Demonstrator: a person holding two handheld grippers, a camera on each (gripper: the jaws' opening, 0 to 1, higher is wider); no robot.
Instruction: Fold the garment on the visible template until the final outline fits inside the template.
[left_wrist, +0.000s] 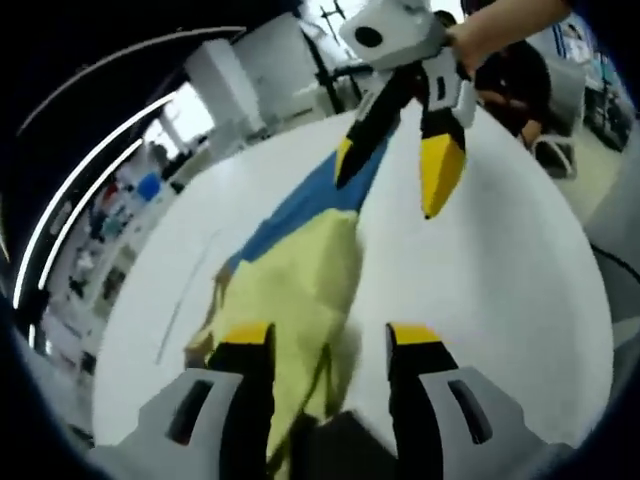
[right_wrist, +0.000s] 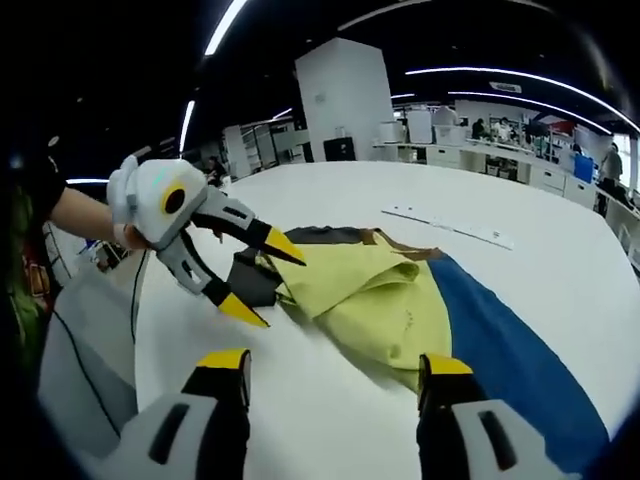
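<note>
A yellow-green garment (left_wrist: 300, 290) with brown trim lies crumpled on a blue template (left_wrist: 310, 195) on the white table (left_wrist: 500, 270). My left gripper (left_wrist: 330, 340) is open at the garment's near end, its left fingertip (left_wrist: 245, 335) over the cloth. A dark piece of fabric (left_wrist: 330, 440) shows between its jaws. My right gripper (left_wrist: 392, 170), held by a hand, hangs open above the template's far part. In the right gripper view, my right gripper (right_wrist: 335, 362) stands open before the garment (right_wrist: 370, 295). The left gripper (right_wrist: 268, 282) is open beside the dark fabric (right_wrist: 255, 275). The template (right_wrist: 500, 340) runs to the right.
A thin pale strip (right_wrist: 450, 225) lies on the table (right_wrist: 300, 400) beyond the garment. Office desks (right_wrist: 500, 150) and a white pillar (right_wrist: 340, 100) stand behind. A person (left_wrist: 510, 80) sits past the table's far edge.
</note>
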